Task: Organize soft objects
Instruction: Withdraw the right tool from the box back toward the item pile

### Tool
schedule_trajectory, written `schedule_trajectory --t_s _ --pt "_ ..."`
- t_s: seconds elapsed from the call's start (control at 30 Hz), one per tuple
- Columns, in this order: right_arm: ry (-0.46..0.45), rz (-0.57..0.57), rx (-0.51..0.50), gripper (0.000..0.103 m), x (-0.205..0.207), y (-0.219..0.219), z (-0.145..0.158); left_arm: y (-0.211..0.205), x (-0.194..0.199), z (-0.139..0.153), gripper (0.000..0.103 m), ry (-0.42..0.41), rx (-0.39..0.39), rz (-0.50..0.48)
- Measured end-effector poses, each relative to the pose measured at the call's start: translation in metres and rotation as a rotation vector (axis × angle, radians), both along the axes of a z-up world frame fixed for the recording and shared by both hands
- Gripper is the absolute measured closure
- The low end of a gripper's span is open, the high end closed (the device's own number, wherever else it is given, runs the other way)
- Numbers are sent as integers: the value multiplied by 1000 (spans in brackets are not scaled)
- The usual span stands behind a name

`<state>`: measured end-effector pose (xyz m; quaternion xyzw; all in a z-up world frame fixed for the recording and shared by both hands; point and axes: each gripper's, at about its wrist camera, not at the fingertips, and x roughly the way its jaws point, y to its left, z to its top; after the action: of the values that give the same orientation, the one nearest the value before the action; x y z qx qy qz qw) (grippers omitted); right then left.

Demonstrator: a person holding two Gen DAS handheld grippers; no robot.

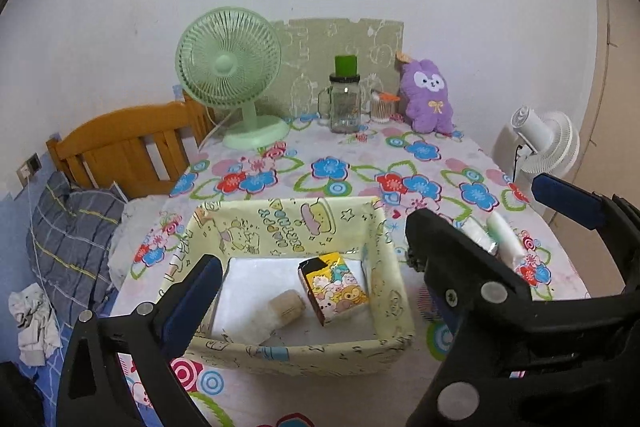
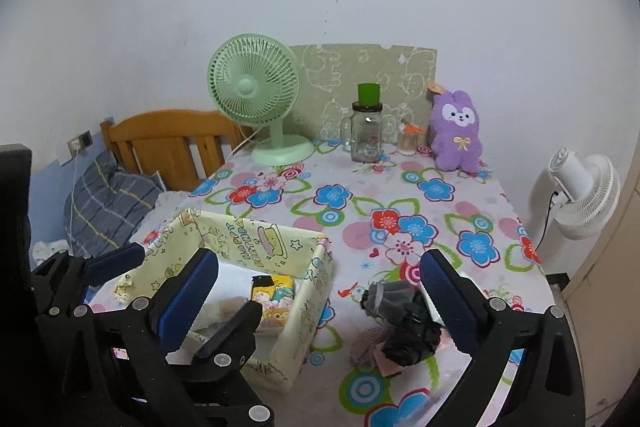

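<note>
Socks (image 2: 394, 319) between wide-spread right gripper (image 2: 320, 287) fingers, untouched.

My right gripper's (image 2: 320, 291) fingers partly hide the dark bundle of socks (image 2: 404, 323) near me; my left gripper's (image 1: 316, 259) right finger masks the white roll (image 1: 502, 235). The pale lump (image 1: 286, 307) in the fabric box (image 1: 392, 267) stays too blurred to name.

Two near wrist views, angled down, sharing fabric box (image 1: 296, 227) (image 2: 256, 239).
</note>
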<state>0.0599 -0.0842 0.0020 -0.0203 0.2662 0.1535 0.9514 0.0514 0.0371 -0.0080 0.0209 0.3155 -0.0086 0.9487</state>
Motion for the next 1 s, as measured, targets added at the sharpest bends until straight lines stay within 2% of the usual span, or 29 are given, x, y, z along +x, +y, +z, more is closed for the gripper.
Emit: schedule_trajectory --t_s 0.23,0.43,1.0 --pt "-34 -14 12 0 -16 -16 6 -15 -12 3 0 -4 -17 -28" --pt "-49 -11 11 0 -29 -30 4 -31 -27 2 0 -63 -8 -50" --pt "-32 -83 6 0 -49 -75 -14 -79 -37 -16 0 -42 -20 -118"
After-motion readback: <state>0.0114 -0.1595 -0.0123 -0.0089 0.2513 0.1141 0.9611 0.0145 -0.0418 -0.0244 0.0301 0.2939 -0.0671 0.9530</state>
